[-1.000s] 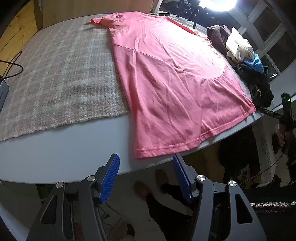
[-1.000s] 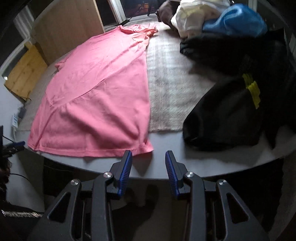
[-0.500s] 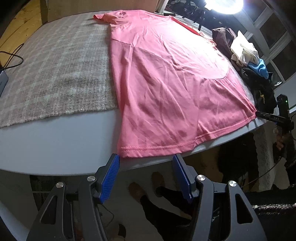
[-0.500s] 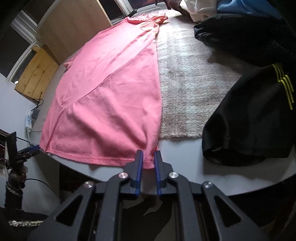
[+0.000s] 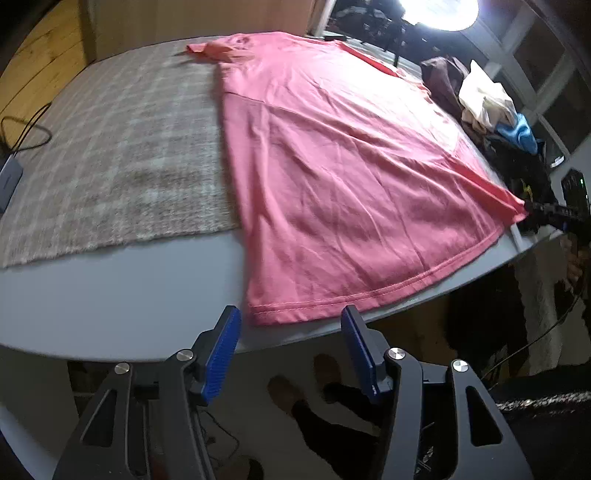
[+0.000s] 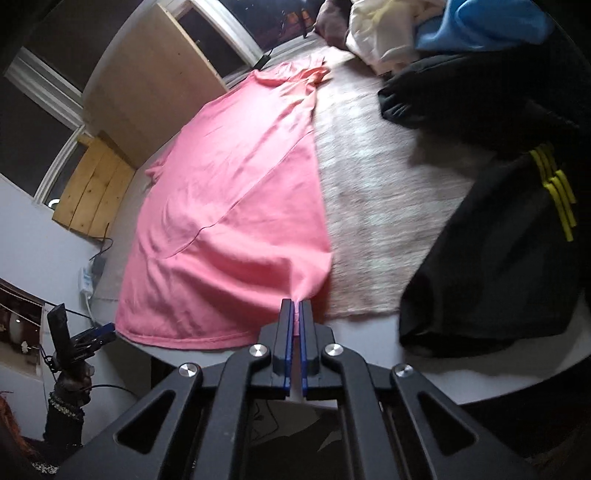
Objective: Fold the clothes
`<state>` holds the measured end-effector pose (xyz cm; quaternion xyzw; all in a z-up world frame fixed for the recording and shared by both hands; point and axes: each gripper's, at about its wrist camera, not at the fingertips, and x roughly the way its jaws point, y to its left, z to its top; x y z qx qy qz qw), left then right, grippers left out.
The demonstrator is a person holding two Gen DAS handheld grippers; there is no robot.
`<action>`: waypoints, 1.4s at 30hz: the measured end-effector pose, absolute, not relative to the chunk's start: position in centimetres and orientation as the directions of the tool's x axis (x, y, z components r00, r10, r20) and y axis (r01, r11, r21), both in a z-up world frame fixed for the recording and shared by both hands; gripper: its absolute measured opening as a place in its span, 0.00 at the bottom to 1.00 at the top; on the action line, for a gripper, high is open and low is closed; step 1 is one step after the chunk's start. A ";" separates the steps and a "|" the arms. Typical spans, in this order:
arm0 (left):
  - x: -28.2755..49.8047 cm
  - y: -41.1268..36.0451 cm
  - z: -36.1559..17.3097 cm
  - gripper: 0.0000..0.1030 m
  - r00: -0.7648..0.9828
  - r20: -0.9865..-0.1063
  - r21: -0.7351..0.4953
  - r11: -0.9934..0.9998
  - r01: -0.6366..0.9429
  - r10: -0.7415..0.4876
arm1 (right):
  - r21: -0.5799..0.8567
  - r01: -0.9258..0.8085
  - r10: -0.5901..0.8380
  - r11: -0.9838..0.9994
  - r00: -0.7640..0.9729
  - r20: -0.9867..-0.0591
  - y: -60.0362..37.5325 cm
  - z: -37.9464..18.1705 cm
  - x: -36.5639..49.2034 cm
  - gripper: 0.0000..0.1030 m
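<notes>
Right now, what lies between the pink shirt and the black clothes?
In the right wrist view, only a bare strip of checked blanket separates the pink shirt from the black clothes.

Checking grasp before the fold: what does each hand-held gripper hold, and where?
The right hand-held gripper pinches the pink shirt at its near hem corner. The left hand-held gripper is open, holding nothing.

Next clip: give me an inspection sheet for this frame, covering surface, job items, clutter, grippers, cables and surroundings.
Surface: grey table, partly covered by a checked cloth.
Job's things: pink T-shirt spread flat, hem at the near edge.
Clutter: black garment with yellow stripes; heap of cream, blue and brown clothes.
Grippers: left gripper open at the hem corner; right gripper shut on the other hem corner.
Cables: black cable at the table's far left.
Surroundings: windows, bright lamp.
</notes>
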<state>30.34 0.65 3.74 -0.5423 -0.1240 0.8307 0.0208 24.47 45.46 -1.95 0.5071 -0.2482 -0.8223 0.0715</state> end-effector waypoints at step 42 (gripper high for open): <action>31.1 -0.2 5.9 0.27 -0.298 -0.932 -0.200 -0.978 -0.051 0.206 | 0.328 -0.247 -0.223 -0.912 -0.373 -0.900 45.2 -3.5 24.3 0.03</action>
